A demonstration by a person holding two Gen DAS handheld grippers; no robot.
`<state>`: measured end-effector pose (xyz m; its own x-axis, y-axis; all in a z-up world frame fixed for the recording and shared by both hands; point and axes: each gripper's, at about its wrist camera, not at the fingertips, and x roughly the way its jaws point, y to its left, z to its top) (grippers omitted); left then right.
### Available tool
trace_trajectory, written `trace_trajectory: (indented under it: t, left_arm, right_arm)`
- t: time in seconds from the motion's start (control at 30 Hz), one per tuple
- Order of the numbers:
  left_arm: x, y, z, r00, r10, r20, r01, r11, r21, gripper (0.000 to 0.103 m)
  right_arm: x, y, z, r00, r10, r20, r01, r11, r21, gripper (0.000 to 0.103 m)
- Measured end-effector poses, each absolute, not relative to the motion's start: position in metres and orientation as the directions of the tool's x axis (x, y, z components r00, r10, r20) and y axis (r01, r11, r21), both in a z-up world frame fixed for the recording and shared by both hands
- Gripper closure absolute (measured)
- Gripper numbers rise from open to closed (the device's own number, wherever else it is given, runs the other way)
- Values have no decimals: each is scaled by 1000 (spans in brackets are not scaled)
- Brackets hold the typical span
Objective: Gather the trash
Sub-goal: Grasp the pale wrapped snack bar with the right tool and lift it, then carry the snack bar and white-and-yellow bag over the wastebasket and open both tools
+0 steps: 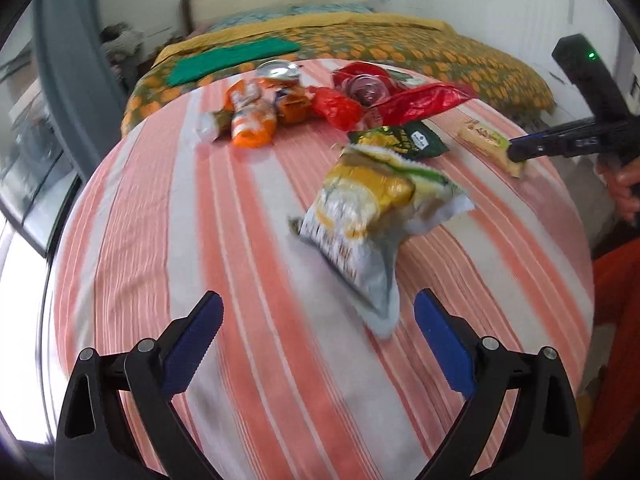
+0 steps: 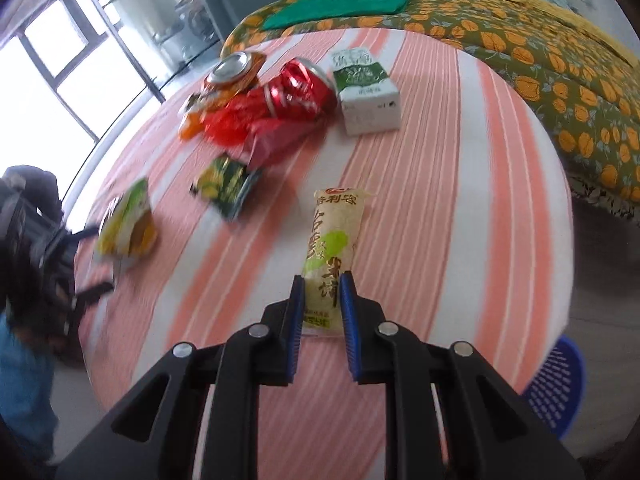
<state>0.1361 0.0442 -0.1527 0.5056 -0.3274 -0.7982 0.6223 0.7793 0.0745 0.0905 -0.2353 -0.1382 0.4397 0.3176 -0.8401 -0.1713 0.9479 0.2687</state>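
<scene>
Two claws work: right gripper (image 2: 323,280) pinches the light, crinkly rice-cracker packet (image 2: 334,236) at its six-o'clock end; left gripper (image 1: 318,312) gapes wide, yellow snack bag (image 1: 372,216) at one o'clock.

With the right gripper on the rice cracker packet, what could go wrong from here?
The right gripper pinches only the near end of the rice cracker packet, so it might slip out when lifted. The open left gripper has the yellow chip bag off-centre near one finger, so closing may only nudge it.

The right tongs (image 2: 323,280) pinch the near end of a pale rice-cracker packet (image 2: 334,236) on the striped cloth (image 2: 440,200).
</scene>
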Motion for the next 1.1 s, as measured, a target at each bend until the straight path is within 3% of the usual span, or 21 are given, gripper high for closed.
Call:
trace_trajectory:
  t: [0.13,0.23,0.27,0.3,0.47,0.53,0.57,0.6,0.63,0.67,0.7,0.77,0.83,1.1]
  left_arm:
    - [154,12,-158,513,-317,-797,686,710,159,8]
    - [166,-7,-168,526,-283,-802,679,708,195,8]
    - [169,-11,-169,523,-296,-799,674,717,176,8]
    - [171,-12,-169,513,-300,-805,672,723,159,8]
    - [171,-3,-170,482,-315,-818,641,763,84,8]
    - [171,3,-169,479,-315,-820,632,772,73,14]
    - [171,5,-168,476,-315,-821,628,775,66,19]
    - [171,7,-168,462,-324,-825,629,776,47,27]
    - [171,9,-167,452,-333,-827,627,778,29,34]
    - [171,10,-165,452,-335,-827,624,781,24,36]
    - [169,10,-164,458,-331,-825,620,784,29,41]
    - [166,11,-160,472,-323,-820,606,795,35,52]
    - [163,11,-154,479,-336,-811,578,816,4,70]
    - [143,-14,-137,475,-429,-769,545,829,-126,76]
  right_arm:
    - [74,-242,-143,426,317,-847,-178,948,265,80]
    - [69,-242,-147,430,286,-857,-174,957,232,51]
    - [68,-241,-146,430,280,-858,-175,958,225,33]
    - [67,-239,-146,433,280,-857,-182,958,221,27]
    - [77,-226,-134,447,271,-852,-224,957,186,28]
    - [89,-220,-131,450,261,-854,-233,958,169,28]
    - [95,-218,-131,446,253,-859,-231,959,162,34]
    - [104,-216,-132,434,243,-867,-226,962,157,50]
    - [110,-214,-135,419,238,-876,-222,963,155,56]
    - [114,-214,-138,400,231,-887,-215,964,155,68]
    - [116,-214,-140,393,234,-889,-211,964,160,86]
    - [113,-218,-139,402,246,-882,-198,964,179,87]
    - [104,-224,-135,423,288,-859,-190,955,226,87]
    - [74,-255,-119,508,415,-755,-152,906,395,87]
